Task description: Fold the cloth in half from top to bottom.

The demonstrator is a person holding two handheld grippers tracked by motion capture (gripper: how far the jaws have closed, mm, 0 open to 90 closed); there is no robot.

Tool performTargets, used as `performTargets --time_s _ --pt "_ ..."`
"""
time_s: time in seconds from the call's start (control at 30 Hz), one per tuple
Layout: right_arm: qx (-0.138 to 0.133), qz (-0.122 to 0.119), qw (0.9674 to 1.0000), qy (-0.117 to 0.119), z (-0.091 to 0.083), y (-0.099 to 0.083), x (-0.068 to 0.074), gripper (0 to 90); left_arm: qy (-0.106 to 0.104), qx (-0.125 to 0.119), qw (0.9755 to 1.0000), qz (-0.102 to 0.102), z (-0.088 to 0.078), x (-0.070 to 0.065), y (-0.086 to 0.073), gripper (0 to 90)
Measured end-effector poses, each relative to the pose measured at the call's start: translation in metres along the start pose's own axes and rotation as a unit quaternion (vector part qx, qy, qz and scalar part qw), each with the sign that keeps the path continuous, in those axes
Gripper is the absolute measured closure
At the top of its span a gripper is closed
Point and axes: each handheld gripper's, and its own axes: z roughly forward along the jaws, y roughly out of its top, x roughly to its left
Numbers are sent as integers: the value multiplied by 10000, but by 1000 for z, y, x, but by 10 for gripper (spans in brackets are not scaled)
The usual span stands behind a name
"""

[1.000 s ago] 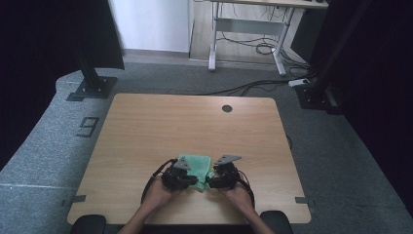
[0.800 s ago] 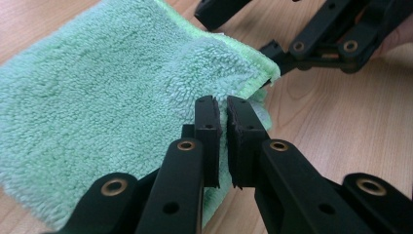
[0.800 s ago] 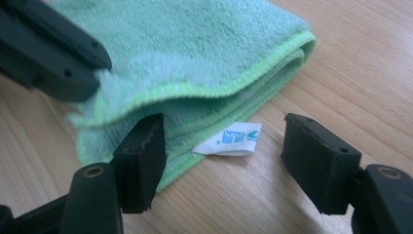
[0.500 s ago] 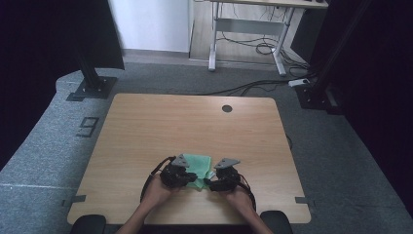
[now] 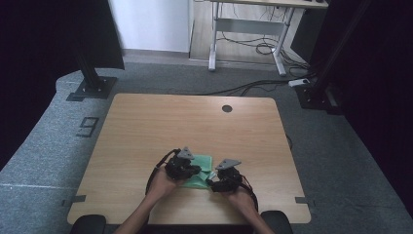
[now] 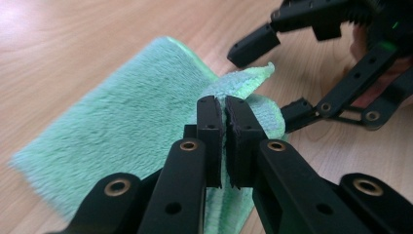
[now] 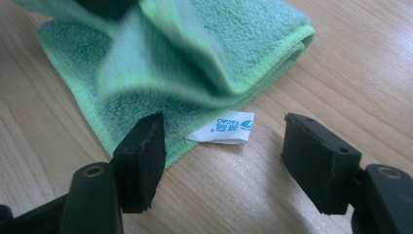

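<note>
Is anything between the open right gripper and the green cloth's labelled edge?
Nothing visible. The right gripper stands open at the green cloth, with its white label and bare table in the gap. The left gripper pinches a fold farther along.

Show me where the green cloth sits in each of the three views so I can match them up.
High view: the green cloth lies near the table's near edge, between the left gripper and the right gripper.
Left gripper view: it spreads across the left and middle, a raised fold pinched in the shut jaws.
Right gripper view: it covers the top, above the open jaws.
Shared landmark: the wooden table.
</note>
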Motion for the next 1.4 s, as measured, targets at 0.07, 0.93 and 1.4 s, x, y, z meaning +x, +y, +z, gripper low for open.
performTargets --time_s 0.07,0.93,1.4 --pt "10 12 10000 3 -2 -1 -1 327 -27 130 9999 63 6 -4 -2 847" --pt "-361 374 9981 334 -26 7 -19 238 634 -306 9962 -504 -37 18 -43 213" --pt "33 100 9997 239 7 11 -7 225 1047 -106 9929 -560 -17 28 -67 197"
